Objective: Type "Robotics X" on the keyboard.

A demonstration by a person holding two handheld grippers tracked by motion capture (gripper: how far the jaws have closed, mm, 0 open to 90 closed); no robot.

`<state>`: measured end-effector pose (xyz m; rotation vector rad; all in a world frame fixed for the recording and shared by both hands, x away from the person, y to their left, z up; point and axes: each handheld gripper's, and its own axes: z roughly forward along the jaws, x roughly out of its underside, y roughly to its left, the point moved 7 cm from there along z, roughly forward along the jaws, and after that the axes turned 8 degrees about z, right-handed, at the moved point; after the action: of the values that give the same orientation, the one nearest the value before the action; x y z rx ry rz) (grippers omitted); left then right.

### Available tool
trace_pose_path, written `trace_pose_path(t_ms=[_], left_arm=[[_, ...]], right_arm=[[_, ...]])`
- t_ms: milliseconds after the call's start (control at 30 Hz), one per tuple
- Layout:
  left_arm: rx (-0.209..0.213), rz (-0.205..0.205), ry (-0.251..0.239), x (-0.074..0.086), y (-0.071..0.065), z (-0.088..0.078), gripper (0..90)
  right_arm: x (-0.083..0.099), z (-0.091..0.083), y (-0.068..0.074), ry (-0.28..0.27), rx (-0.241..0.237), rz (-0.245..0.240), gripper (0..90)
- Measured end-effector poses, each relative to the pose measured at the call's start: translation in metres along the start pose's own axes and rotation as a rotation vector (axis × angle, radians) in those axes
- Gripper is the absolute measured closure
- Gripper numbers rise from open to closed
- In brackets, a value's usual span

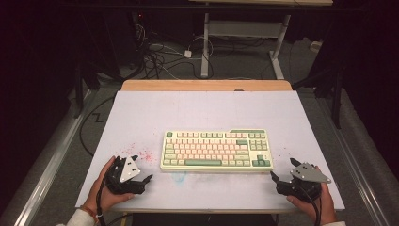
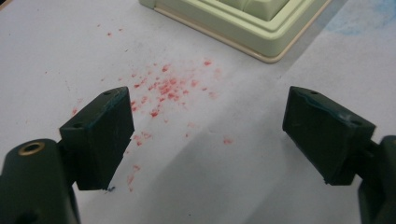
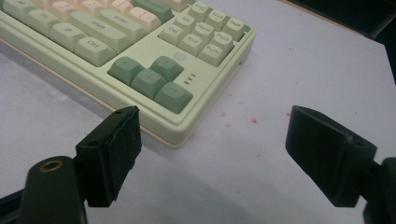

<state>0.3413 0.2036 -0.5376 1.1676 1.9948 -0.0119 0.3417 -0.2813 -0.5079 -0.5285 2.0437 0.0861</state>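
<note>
A pale green rectangular mechanical keyboard (image 1: 216, 150) with cream, pink and darker green keycaps is lying flat near the middle of the white table top (image 1: 197, 113), its long side running from nine o'clock to three o'clock in the high view. A scatter of small red specks (image 1: 141, 154) is staining the white surface just off the keyboard's nine o'clock end, and a faint blue smudge (image 1: 179, 176) is showing at its six o'clock edge. A few more red flecks (image 3: 243, 117) are dotting the surface beside the keyboard's near corner in the right gripper view. Beyond the table, at twelve o'clock, a strip of bare wooden edge (image 1: 207, 85) is showing, and past that loose dark cables (image 1: 160, 59) are lying on the grey floor around a white desk frame (image 1: 244, 33).

Nothing is standing between either gripper and the keyboard.

The left gripper (image 1: 142, 169) is sitting at about seven o'clock from the keyboard, near its left corner but apart from it. In the left gripper view its jaws are spread wide with nothing between them, hanging over the red specks, with the keyboard's corner at one o'clock.

The right gripper (image 1: 282, 169) is sitting at about five o'clock from the keyboard, just off its right corner. Its jaws are likewise gaping wide and empty, with the left pad (image 3: 114, 151) showing close in front of the keyboard's near edge below the arrow keys (image 3: 152, 80); whether it is touching cannot be told.
</note>
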Motion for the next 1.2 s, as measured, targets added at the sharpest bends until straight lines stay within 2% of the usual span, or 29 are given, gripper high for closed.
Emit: trace_pose_path(t_ms=[100,167,567,1000,1200], left_arm=[[0.004,-0.017,-0.019,-0.0028,0.0003,-0.0016,15.8],[-0.001,-0.014,-0.031,-0.0052,0.0006,-0.0031,15.7],[-0.008,-0.002,-0.016,-0.0043,0.0003,-0.0023,15.7],[-0.011,0.016,-0.032,-0.0075,-0.0005,-0.0038,15.7],[-0.014,0.028,-0.016,-0.0076,-0.0012,-0.0016,15.7]], right_arm=[[-0.0015,-0.0004,0.0003,-0.008,0.000,-0.001,18.9],[-0.0031,-0.0013,-0.0004,-0.019,0.005,-0.007,19.0],[-0.0042,-0.0034,0.0000,-0.035,-0.005,0.000,18.7],[-0.0064,-0.0035,0.0006,-0.054,-0.008,-0.005,18.6],[-0.0061,-0.0023,0.0009,-0.053,-0.012,-0.006,18.6]])
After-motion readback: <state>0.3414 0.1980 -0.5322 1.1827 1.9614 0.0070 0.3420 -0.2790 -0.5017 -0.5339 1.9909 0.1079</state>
